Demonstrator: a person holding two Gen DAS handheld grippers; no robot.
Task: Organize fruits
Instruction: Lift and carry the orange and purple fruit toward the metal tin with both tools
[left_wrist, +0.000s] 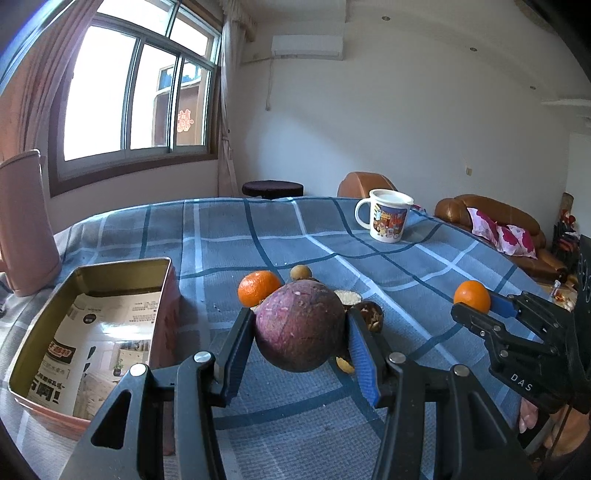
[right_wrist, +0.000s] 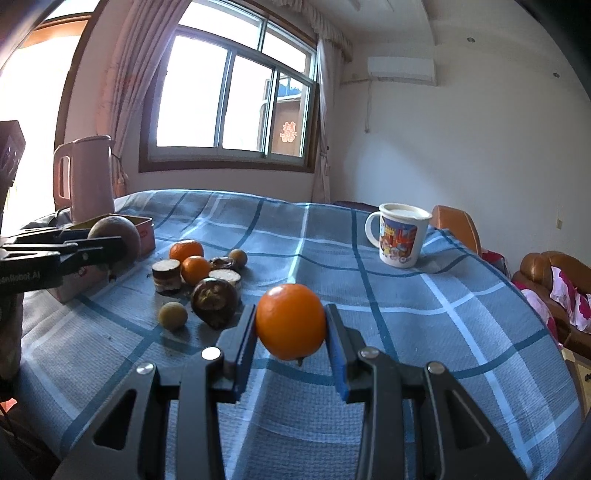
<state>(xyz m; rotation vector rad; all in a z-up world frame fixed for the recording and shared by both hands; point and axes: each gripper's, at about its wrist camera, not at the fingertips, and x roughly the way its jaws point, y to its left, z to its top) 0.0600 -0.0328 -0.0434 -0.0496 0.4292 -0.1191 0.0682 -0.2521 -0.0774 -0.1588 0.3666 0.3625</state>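
Left gripper (left_wrist: 301, 332) is clamping a big purple fruit (left_wrist: 300, 325) between its blue pads, lifted off the blue checked tablecloth (left_wrist: 229, 236). Just left of it an open tin box (left_wrist: 168, 295) is sitting, paper lining its floor (nothing else inside that shows).

Right gripper (right_wrist: 291, 328) is pinching an orange (right_wrist: 291, 320), jaws narrow, fruit raised clear of the cloth.

Beyond the right gripper, to its left, the rest of the pile is lying close together on the cloth: a small tan fruit (right_wrist: 173, 315), a dark broken-open fruit (right_wrist: 215, 302), two more oranges (right_wrist: 195, 269) (right_wrist: 186, 251), two cut pale-faced pieces (right_wrist: 167, 275) (right_wrist: 225, 277), and another small tan fruit (right_wrist: 237, 258) farthest back.

Farther off to the right a cartoon mug (right_wrist: 400, 236) is standing alone, well apart from the pile. At the far left a pink kettle (right_wrist: 86, 177) is standing behind the tin. A window (right_wrist: 236, 103) is letting in light behind the table.
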